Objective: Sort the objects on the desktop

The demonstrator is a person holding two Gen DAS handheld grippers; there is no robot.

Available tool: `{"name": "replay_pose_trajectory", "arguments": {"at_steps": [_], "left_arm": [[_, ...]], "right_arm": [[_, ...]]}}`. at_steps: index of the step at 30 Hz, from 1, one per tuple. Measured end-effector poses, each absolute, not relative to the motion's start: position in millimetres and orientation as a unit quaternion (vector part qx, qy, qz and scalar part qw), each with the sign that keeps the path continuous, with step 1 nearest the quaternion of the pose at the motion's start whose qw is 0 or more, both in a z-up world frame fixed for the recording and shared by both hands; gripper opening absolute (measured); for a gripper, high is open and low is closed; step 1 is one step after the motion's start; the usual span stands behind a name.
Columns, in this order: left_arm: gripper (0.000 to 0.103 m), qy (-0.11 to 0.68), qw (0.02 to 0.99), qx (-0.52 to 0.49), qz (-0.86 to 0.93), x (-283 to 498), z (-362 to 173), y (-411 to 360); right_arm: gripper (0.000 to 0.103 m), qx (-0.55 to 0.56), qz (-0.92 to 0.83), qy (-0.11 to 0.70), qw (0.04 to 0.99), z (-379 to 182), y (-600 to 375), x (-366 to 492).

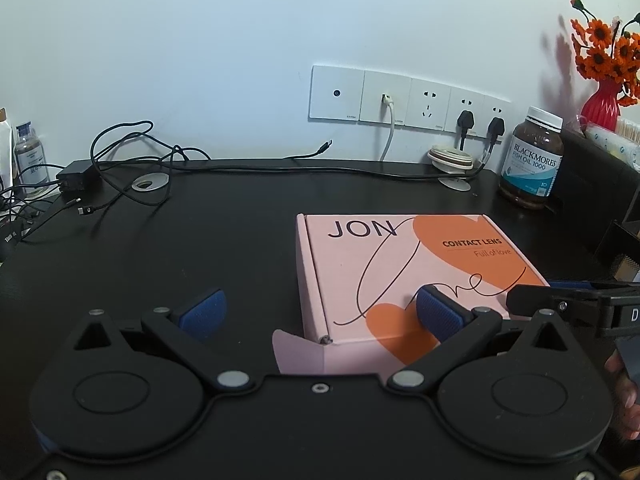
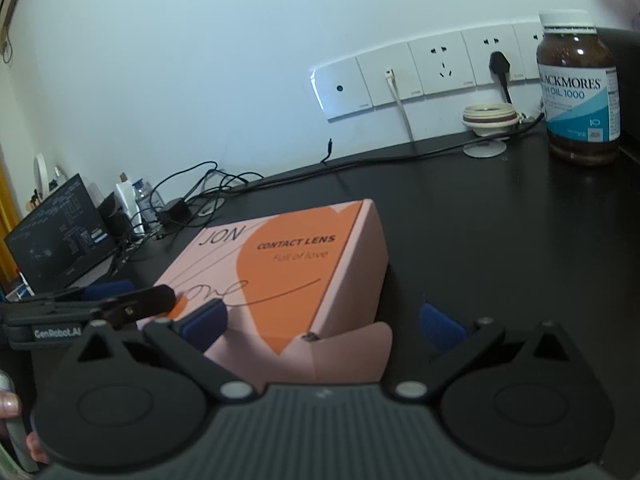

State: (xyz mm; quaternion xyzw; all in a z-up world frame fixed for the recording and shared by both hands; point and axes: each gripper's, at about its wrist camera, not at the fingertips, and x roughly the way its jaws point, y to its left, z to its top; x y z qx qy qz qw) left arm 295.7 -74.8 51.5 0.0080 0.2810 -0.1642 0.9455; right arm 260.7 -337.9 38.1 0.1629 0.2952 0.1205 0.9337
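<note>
Left wrist view: left tongs point(image 1: 322, 312), fingers spread wide apart, nothing between them; the left pad point(image 1: 204, 312) over bare bench point(image 1: 180, 248), the right pad point(image 1: 438, 312) over the near part of the lid of the contact lens box point(image 1: 404, 272). The box is pink and orange, lettered JON and CONTACT LENS, lying flat on the right half of the bench toward the near edge, lid shut, with a pink flap point(image 1: 298, 354) sticking out at its near left corner. The right tongs point(image 1: 532, 298) enter from the right, reaching the box's near right corner.

Right wrist view: right tongs point(image 2: 324, 320), fingers likewise wide apart, gripping nothing; the left pad point(image 2: 206, 322) over the lid of the contact lens box point(image 2: 288, 272) near its front edge, the right pad point(image 2: 440, 326) over bare bench point(image 2: 480, 240) just beside the box's right side. A pink flap point(image 2: 352, 354) stands out at the near right corner, between the two pads. The left tongs point(image 2: 132, 300) reach in from the left over the box's near left corner.

Other items: fish oil bottle point(image 1: 532, 160) upright at the far right corner of the bench; red vase of orange flowers point(image 1: 602, 76) behind it; wall sockets point(image 1: 408, 100); tangled black cables point(image 1: 132, 160) at the far left; laptop point(image 2: 60, 232) beyond the left edge
</note>
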Motion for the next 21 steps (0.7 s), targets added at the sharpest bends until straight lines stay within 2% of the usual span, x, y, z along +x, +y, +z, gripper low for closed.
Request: {"name": "replay_pose_trajectory", "arguments": {"at_steps": [13, 21], "left_arm": [[0.103, 0.277, 0.943, 0.009, -0.182, 272, 53, -64], [0.103, 0.288, 0.932, 0.039, -0.217, 261, 41, -73]], "right_arm": [[0.102, 0.108, 0.129, 0.254, 0.952, 50, -326, 224], [0.102, 0.046, 0.179, 0.260, 0.948, 47, -300, 211]]}}
